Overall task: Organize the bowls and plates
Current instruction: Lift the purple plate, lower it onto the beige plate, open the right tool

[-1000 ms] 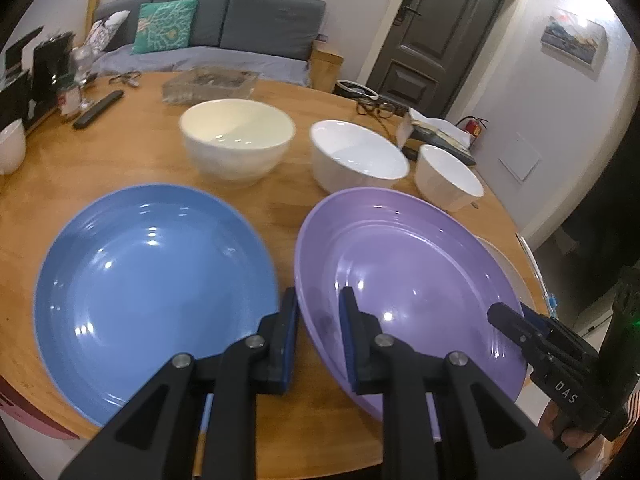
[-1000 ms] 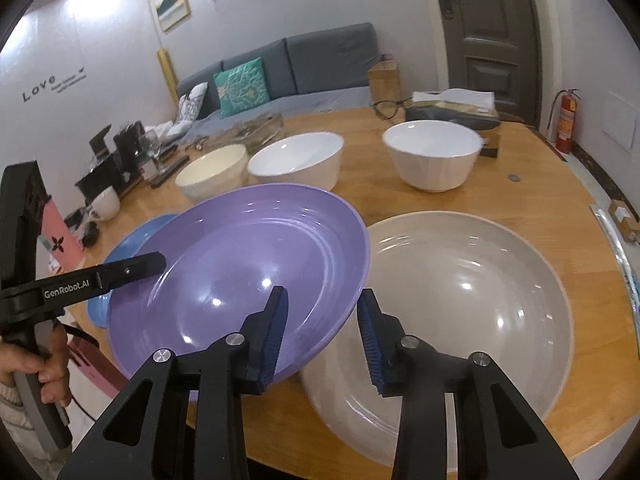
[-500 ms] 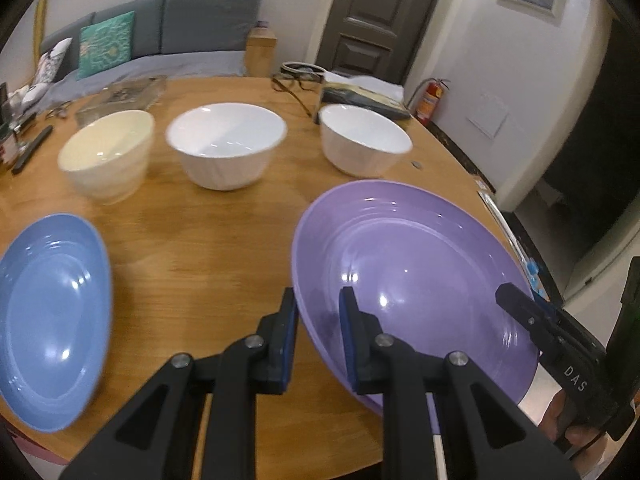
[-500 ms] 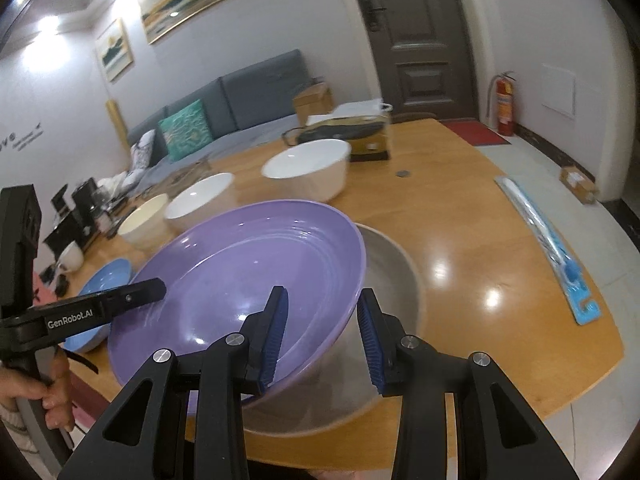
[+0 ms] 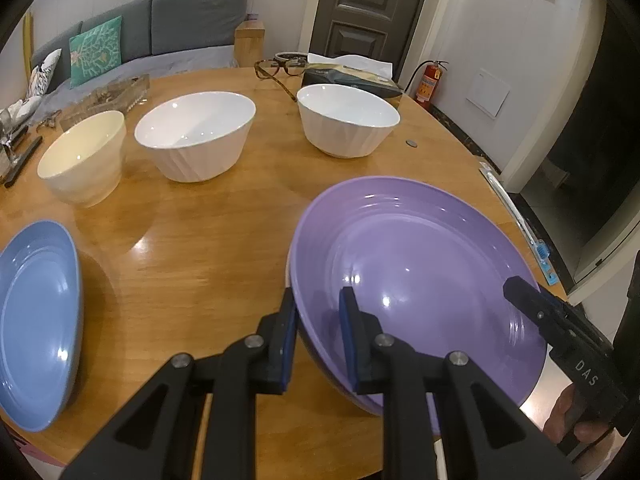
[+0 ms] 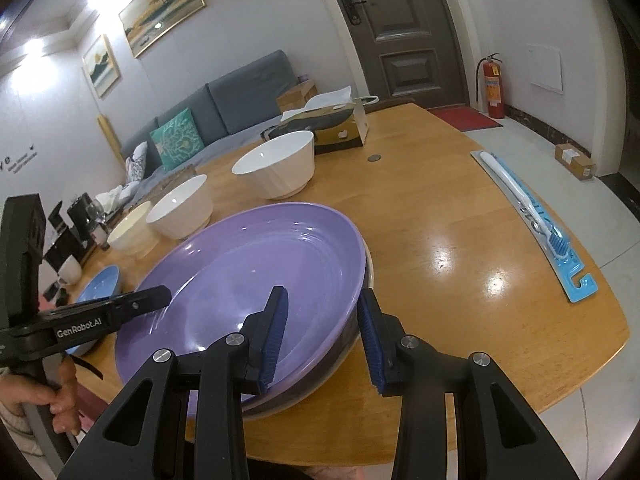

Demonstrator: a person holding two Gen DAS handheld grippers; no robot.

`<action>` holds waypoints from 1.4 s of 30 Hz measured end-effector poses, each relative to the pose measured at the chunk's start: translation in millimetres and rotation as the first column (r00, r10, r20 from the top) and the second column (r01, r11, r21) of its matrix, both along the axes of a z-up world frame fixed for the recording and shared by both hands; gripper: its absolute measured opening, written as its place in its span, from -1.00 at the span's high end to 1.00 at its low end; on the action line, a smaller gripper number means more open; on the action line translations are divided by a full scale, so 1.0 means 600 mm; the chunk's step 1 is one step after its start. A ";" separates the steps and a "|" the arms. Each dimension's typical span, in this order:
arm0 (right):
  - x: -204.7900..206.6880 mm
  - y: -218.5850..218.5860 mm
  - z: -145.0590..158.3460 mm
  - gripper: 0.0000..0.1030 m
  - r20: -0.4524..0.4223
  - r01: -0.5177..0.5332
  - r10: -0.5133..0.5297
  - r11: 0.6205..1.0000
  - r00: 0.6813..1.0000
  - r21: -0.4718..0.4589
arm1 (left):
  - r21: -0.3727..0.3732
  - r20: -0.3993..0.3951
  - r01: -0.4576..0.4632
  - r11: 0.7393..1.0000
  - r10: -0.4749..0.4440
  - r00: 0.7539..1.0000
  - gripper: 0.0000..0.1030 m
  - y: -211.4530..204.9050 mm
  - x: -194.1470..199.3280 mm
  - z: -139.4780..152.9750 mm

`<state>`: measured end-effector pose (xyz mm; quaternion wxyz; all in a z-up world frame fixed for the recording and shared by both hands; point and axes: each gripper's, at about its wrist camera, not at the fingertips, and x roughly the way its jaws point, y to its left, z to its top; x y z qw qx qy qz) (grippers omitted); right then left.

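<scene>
Both my claws pinch the purple plate (image 5: 416, 280): left gripper (image 5: 318, 336) on its lower-left rim, right gripper (image 6: 322, 336) on its lower-right rim (a beige plate (image 6: 370, 272) sits directly underneath), frame centre

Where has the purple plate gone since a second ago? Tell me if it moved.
Yes. The purple plate has moved right, away from the blue plate, and now sits over the grey plate, gripped by both tongs.

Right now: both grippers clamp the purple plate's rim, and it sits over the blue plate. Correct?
Not quite. Both the left gripper and right gripper clamp the purple plate, but under it is a pale plate, as the right wrist view shows. The blue plate lies apart on the left.
</scene>
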<state>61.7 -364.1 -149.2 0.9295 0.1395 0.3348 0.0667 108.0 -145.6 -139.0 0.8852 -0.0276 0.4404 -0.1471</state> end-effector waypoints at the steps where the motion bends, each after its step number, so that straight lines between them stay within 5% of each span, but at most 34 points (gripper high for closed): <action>1: -0.001 0.000 0.000 0.41 0.000 0.001 -0.001 1.000 1.000 0.001 | 0.000 0.001 0.001 1.000 -0.001 1.000 0.66 0.000 0.000 0.000; 16: -0.004 -0.004 -0.001 0.37 -0.003 0.006 -0.006 1.000 1.000 0.009 | 0.059 0.017 0.009 0.998 -0.010 1.000 0.64 -0.012 -0.005 -0.005; 42: -0.012 -0.002 0.006 0.37 -0.002 0.022 -0.022 1.000 1.000 -0.007 | 0.040 0.000 0.014 0.999 -0.014 1.000 0.48 -0.005 0.004 -0.032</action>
